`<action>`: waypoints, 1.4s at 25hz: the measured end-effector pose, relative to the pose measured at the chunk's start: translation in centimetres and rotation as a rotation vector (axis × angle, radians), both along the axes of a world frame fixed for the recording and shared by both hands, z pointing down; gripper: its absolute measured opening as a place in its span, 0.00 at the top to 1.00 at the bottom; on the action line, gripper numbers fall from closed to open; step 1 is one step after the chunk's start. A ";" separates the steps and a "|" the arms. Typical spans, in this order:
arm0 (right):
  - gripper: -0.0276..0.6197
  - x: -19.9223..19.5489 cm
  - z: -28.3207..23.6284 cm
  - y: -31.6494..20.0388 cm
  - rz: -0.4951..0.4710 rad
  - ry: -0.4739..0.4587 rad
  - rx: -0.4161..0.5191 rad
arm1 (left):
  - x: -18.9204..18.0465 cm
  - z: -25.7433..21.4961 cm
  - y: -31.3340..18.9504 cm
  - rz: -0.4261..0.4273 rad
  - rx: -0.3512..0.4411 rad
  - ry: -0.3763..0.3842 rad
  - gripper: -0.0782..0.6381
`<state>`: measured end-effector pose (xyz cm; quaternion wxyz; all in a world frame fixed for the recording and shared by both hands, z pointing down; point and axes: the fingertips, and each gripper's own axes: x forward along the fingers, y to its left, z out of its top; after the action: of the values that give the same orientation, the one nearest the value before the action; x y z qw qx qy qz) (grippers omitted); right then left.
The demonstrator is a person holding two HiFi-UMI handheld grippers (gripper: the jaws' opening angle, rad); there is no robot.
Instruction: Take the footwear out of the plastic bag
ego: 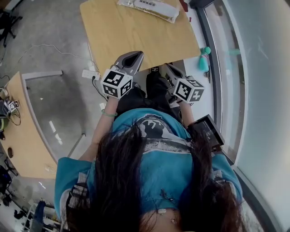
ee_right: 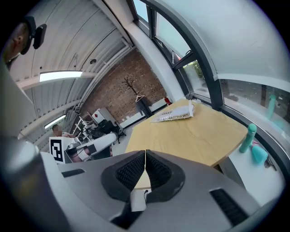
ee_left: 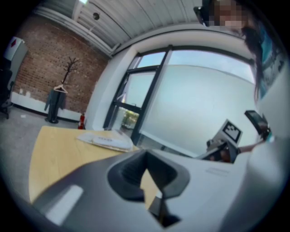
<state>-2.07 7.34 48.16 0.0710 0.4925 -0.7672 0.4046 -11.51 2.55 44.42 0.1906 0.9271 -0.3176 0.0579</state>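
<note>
A clear plastic bag (ego: 149,8) with pale footwear inside lies flat at the far end of the wooden table (ego: 136,36). Both grippers hang at the table's near edge, well short of the bag. My left gripper (ego: 131,58) is shut and empty, and so is my right gripper (ego: 168,69). In the left gripper view the bag (ee_left: 106,139) lies beyond the closed left gripper (ee_left: 146,155), with the right gripper's marker cube (ee_left: 232,131) off to the side. The right gripper view shows the bag (ee_right: 174,113) far across the table (ee_right: 190,131), past the closed right gripper (ee_right: 145,153).
A teal bottle (ego: 204,59) stands on the white sill by the window, right of the table; it also shows in the right gripper view (ee_right: 247,138). A second desk (ego: 18,136) is at the left, with a power strip (ego: 88,74) and cables on the floor.
</note>
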 end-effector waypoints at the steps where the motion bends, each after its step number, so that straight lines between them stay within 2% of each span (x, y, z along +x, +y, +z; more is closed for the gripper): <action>1: 0.93 0.2 0.0 -0.9 -0.004 -0.005 0.002 | -0.2 0.0 -0.6 -0.013 0.003 -0.008 0.89; 8: 0.93 3.1 0.1 -8.4 -0.029 -0.031 0.009 | 0.0 -0.3 -6.2 -0.136 0.008 -0.028 0.89; 11: 0.93 5.5 0.1 -11.1 -0.037 -0.037 -0.001 | 2.0 -0.6 -9.0 -0.162 0.006 -0.031 0.89; 15: 0.93 9.9 1.6 -14.7 -0.012 -0.025 -0.023 | 6.1 -0.5 -11.7 -0.150 0.007 -0.058 0.89; 18: 0.93 12.6 3.4 -17.3 -0.009 -0.001 -0.051 | 8.2 0.8 -12.7 -0.146 -0.021 -0.097 0.89; 21: 0.93 14.2 5.1 -19.7 -0.022 -0.024 -0.087 | 9.3 2.4 -13.5 -0.171 -0.065 -0.124 0.89; 29: 0.92 15.2 9.0 -25.7 -0.108 -0.034 -0.163 | 10.1 4.7 -15.2 -0.260 -0.145 -0.158 0.89; 30: 0.88 14.9 9.4 -26.3 -0.117 -0.044 -0.172 | 10.1 4.9 -15.2 -0.267 -0.152 -0.163 0.89; 32: 0.74 14.1 10.1 -27.3 -0.140 -0.072 -0.197 | 10.0 5.2 -15.1 -0.279 -0.164 -0.174 0.89; 35: 0.72 13.2 11.5 -28.2 -0.152 -0.070 -0.242 | 9.7 5.7 -15.2 -0.300 -0.179 -0.184 0.89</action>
<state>11.11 -20.88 59.63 0.1335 0.4065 -0.7500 0.5044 -1.78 -12.67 50.10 0.2491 0.8395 -0.4617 0.1414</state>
